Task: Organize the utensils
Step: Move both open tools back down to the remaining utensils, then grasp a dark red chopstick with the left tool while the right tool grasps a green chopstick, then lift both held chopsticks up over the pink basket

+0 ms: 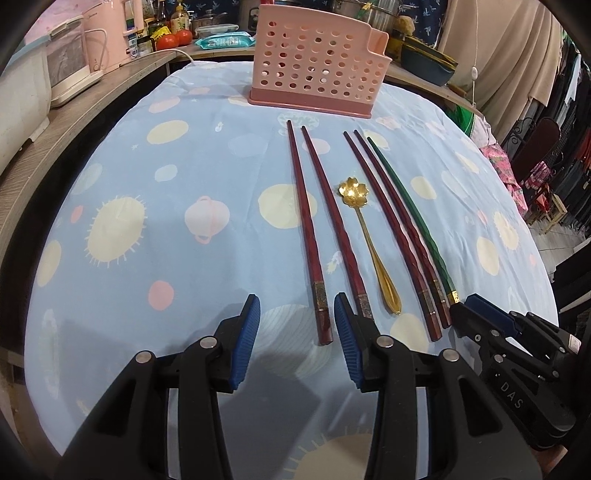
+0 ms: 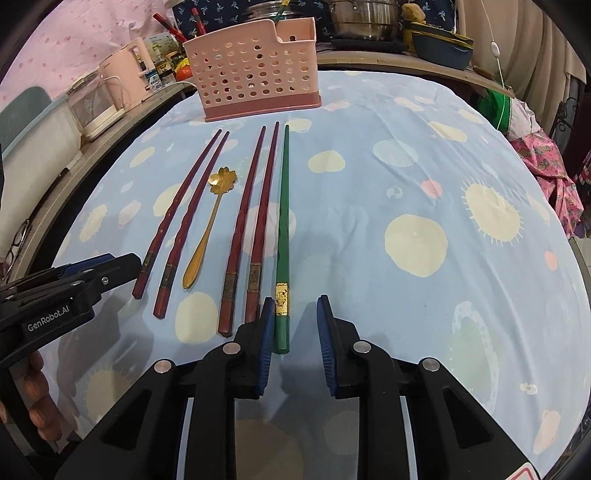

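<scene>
Several dark red chopsticks point(image 1: 312, 236) point(image 2: 240, 229), a gold flower-bowl spoon point(image 1: 369, 236) point(image 2: 208, 229) and one green chopstick point(image 1: 410, 218) point(image 2: 283, 229) lie side by side on the blue patterned cloth. A pink perforated utensil holder point(image 1: 314, 62) point(image 2: 255, 74) stands upright behind their tips. My left gripper point(image 1: 297, 325) is open, low over the near end of the leftmost red chopstick. My right gripper point(image 2: 295, 325) is open, and the green chopstick's near end lies between its fingers, close to the left pad point(image 2: 266, 332). Both are empty.
The table point(image 2: 406, 184) is covered by blue cloth with round patches. A wooden counter point(image 1: 74, 110) at the left carries appliances, bottles and tomatoes. Pots and dishes point(image 2: 369, 18) stand behind the holder. Clothes hang at the right.
</scene>
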Demonstrator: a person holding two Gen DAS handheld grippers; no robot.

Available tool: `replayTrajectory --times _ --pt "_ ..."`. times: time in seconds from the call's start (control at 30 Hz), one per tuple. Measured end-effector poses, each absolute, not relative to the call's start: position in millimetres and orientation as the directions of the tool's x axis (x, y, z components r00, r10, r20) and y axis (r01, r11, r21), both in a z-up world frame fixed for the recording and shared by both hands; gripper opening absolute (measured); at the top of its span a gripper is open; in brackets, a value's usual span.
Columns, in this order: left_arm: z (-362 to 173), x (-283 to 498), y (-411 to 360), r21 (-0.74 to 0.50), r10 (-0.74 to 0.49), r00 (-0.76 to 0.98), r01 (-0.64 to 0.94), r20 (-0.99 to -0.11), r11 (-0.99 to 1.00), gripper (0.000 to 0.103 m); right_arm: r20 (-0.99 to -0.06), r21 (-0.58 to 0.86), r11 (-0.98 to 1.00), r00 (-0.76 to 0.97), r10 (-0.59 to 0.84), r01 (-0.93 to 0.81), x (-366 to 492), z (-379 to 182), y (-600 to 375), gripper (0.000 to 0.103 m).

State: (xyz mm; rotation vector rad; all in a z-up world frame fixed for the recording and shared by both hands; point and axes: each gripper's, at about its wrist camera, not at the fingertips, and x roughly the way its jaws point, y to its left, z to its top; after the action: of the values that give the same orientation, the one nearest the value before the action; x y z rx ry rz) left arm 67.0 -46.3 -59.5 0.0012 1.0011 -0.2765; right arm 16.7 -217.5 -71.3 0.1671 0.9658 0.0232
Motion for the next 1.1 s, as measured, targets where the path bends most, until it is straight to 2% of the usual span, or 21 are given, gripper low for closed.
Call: replayTrajectory --times 0.17,0.57,0.67,0.73,0.83,1.1 --pt "-64.5 68.9 -48.4 -0.125 -0.227 0.497 0.230 -0.838 0.965 0.040 -0.816 0.145 0.988 0.571 0.090 0.052 18.4 -71.4 -216.3 0.015" --pt "-67.0 69.9 -51.3 -0.102 -0.217 0.513 0.242 -0.831 0.965 0.038 -0.814 0.147 0.988 0.573 0.096 0.043 21.5 -71.5 -214.0 0.012" --pt "-66.9 70.8 -50.5 -0.115 -0.227 0.510 0.242 -0.829 0.963 0.028 -0.814 0.149 0.988 0.572 0.098 0.042 21.7 -71.5 -213.6 0.010" --pt "-67.1 71.3 -49.5 -0.126 -0.237 0.505 0.244 -0.830 0.961 0.017 -0.815 0.153 0.988 0.570 0.104 0.038 22.2 -71.3 -212.6 0.008" --pt "-67.3 71.1 -49.0 -0.136 -0.247 0.500 0.247 -0.830 0.959 0.008 -0.815 0.154 0.987 0.569 0.108 0.034 21.8 -70.8 -211.3 0.008" --pt "-62.9 68.1 -46.3 -0.151 -0.257 0.497 0.244 -0.828 0.958 0.007 -0.812 0.174 0.984 0.570 0.122 0.037 17.5 -68.3 -212.7 0.008"
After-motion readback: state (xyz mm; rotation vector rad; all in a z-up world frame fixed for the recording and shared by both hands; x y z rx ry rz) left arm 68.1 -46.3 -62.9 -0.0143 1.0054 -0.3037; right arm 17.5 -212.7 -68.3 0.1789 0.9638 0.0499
